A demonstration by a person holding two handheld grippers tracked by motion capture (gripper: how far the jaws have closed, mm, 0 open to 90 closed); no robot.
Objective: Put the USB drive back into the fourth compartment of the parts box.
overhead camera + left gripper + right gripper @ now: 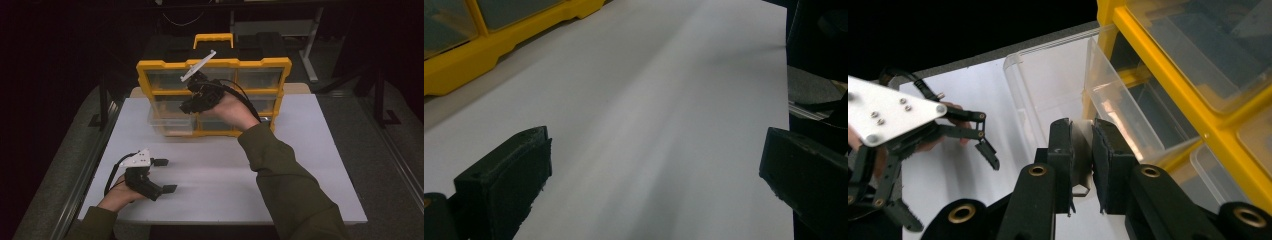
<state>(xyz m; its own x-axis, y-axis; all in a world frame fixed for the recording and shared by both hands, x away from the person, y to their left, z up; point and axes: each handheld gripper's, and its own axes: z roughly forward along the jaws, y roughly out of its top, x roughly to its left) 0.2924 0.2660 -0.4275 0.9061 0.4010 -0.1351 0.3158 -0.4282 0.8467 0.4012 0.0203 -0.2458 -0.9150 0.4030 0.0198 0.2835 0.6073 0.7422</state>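
the right gripper (1081, 155) pinches the front lip of a clear drawer (170, 122) half out of the yellow organizer (215, 95) at 12 o'clock on the counter (225, 185), likely pulling it straight out next, while the left gripper (161, 175) waits, fingers spread, at 8 o'clock.

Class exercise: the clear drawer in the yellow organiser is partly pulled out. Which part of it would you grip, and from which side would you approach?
Grip the front lip of the clear drawer, coming from the organiser's open front, jaws either side of the thin wall. That lip is the part sticking out of the frame and thin enough to pinch; the right gripper is shut on it there.
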